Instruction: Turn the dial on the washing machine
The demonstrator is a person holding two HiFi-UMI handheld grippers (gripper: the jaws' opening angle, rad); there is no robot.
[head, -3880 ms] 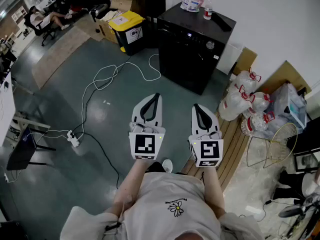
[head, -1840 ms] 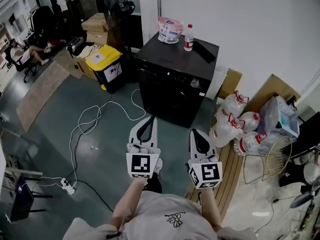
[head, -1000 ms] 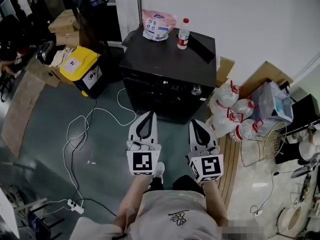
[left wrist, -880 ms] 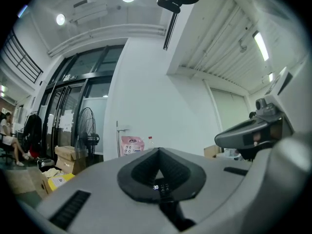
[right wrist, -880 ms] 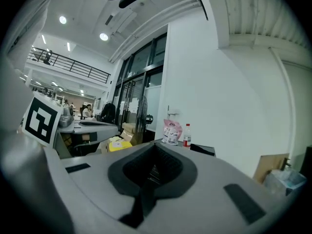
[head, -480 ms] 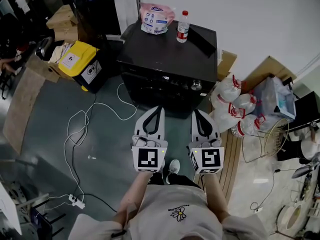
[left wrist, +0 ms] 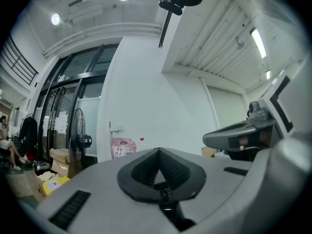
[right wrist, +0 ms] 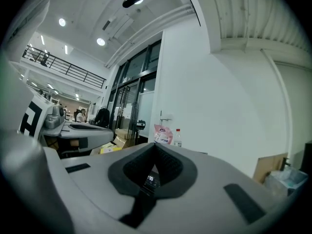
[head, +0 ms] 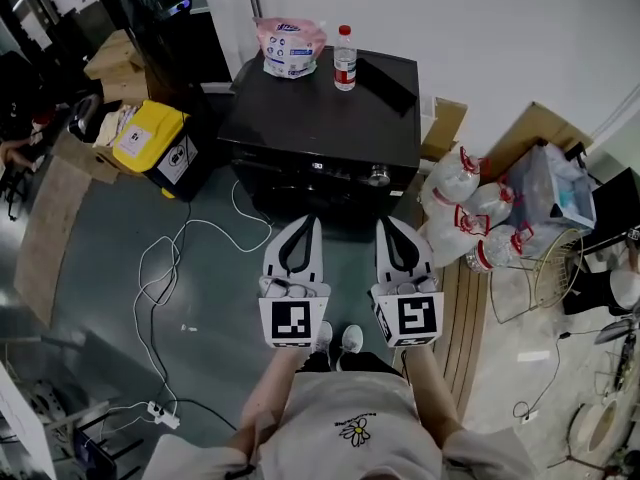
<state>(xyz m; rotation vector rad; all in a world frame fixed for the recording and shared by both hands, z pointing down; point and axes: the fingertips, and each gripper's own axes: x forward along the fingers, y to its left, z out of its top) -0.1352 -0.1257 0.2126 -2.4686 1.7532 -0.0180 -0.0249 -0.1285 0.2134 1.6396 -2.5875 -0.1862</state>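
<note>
The black washing machine (head: 320, 118) stands against the white wall. Its silver dial (head: 378, 176) sits at the right of the front panel, beside a small lit display (head: 318, 166). My left gripper (head: 313, 222) and right gripper (head: 384, 222) are held side by side just short of the machine's front, both shut with nothing in them. The right gripper's tip lies a little below the dial and apart from it. In the right gripper view the jaws (right wrist: 156, 145) meet, with the display (right wrist: 148, 178) glowing through the gap. The left gripper (left wrist: 158, 150) points above the machine's top.
A pink bag (head: 288, 46), a water bottle (head: 344, 58) and a dark flat object (head: 386, 84) lie on the machine's top. A yellow bin (head: 150, 140) stands to the left, large water jugs (head: 465, 208) and cardboard to the right. White cable (head: 185, 243) loops across the floor; wooden planks (head: 466, 303) lie on the right.
The person has walked up to the washing machine. Both grippers, still shut, now sit close to its front panel instead of over the open floor.
</note>
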